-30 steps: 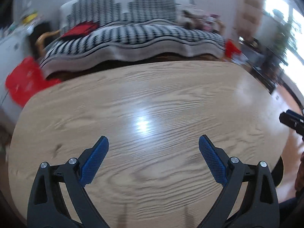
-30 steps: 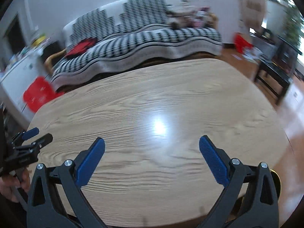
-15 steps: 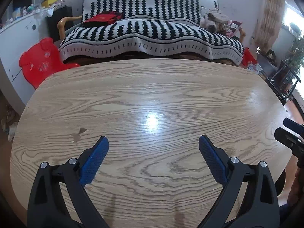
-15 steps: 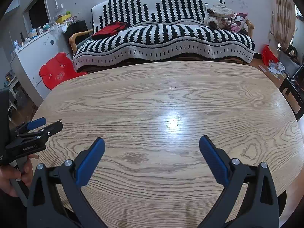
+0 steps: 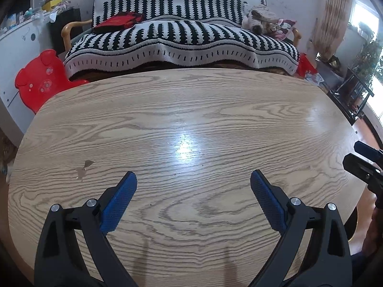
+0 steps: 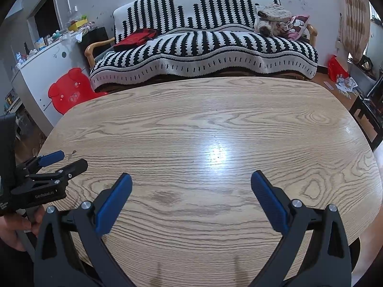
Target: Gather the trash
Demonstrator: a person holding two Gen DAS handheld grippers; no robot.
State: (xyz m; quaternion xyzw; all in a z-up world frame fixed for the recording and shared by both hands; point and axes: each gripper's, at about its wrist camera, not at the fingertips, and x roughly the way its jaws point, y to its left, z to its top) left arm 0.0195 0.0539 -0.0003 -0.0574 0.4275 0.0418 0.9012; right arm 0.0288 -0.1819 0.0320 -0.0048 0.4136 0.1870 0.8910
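Observation:
Both views face an oval light-wood table [image 5: 191,110] [image 6: 215,110] with nothing lying on it; no trash shows anywhere on its top. My left gripper [image 5: 193,179] hovers open over the near edge, blue pads wide apart and empty. My right gripper [image 6: 191,179] is likewise open and empty. In the right wrist view the left gripper [image 6: 64,160] appears at the left edge, held by a hand [image 6: 14,229]. The right gripper's tips [image 5: 359,155] poke in at the right edge of the left wrist view.
Behind the table stands a sofa under a black-and-white throw [image 5: 182,38] [image 6: 203,45], with a red cloth [image 5: 117,21] and plush toys [image 6: 275,16] on it. A red bear-shaped chair [image 5: 40,76] [image 6: 71,91] stands far left. A dark stool [image 6: 368,110] is on the right.
Both cameras swung from a blurred, tilted look to a steady, level look at the table. The grippers stayed open and empty throughout.

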